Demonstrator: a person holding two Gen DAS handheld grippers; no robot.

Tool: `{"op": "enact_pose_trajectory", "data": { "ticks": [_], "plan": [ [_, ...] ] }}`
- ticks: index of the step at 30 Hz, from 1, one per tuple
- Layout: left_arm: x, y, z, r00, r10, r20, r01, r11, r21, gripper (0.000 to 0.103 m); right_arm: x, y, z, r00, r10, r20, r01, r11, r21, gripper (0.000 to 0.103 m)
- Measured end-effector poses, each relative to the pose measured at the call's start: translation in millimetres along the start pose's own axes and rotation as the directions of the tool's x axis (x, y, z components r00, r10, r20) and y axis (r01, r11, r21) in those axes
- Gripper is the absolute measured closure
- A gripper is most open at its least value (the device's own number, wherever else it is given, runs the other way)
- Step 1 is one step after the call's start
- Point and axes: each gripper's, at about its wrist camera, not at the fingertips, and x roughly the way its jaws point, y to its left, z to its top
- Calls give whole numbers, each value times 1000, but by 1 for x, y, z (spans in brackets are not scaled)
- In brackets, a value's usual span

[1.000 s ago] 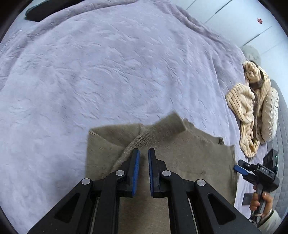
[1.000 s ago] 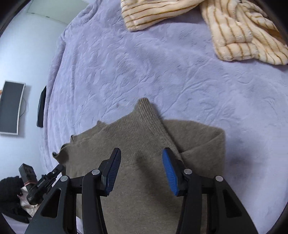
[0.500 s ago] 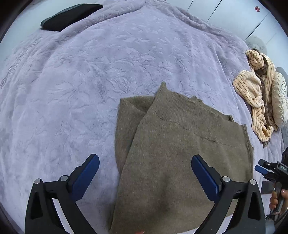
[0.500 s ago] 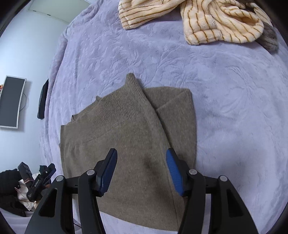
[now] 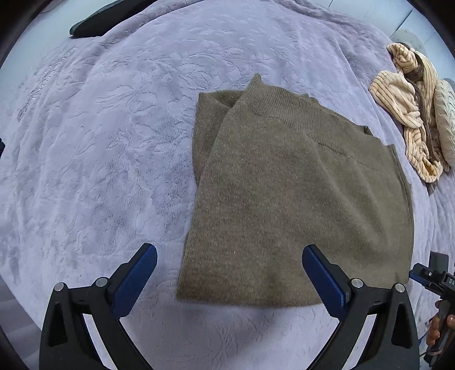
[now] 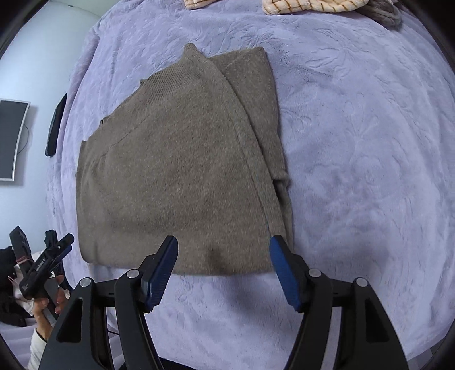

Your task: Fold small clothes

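Note:
A brown knit sweater (image 5: 287, 199) (image 6: 176, 162) lies folded flat on the lavender bedspread (image 5: 99, 142) (image 6: 355, 142), one layer laid over another, the ribbed hem at the far end. My left gripper (image 5: 229, 257) hangs above its near edge, open wide, with nothing pressed between the blue pads. My right gripper (image 6: 223, 252) hovers over the sweater's near right corner; its jaws are opening and hold nothing. Each gripper shows in the other's view: the right gripper (image 5: 435, 280) at the lower right, the left gripper (image 6: 42, 264) at the lower left in a hand.
A cream striped garment pile (image 5: 412, 113) (image 6: 312, 4) lies at the far side of the bed. A dark flat object (image 5: 108, 17) (image 6: 55, 125) rests near the bed's edge. A monitor (image 6: 10, 139) hangs on the wall at left.
The left gripper opened from nearly shut on the sweater's ribbed edge to fully wide. Both grippers pulled back toward the near edge; the sweater now lies flat. The right jaws widened.

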Motion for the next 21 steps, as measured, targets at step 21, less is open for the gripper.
{"op": "enact_pose_trajectory", "data": {
  "ticks": [21],
  "plan": [
    [-7, 24, -26, 998, 56, -12, -54, 994, 92, 0, 1, 92, -86, 1000, 19, -20, -21, 996, -82, 32]
  ]
}}
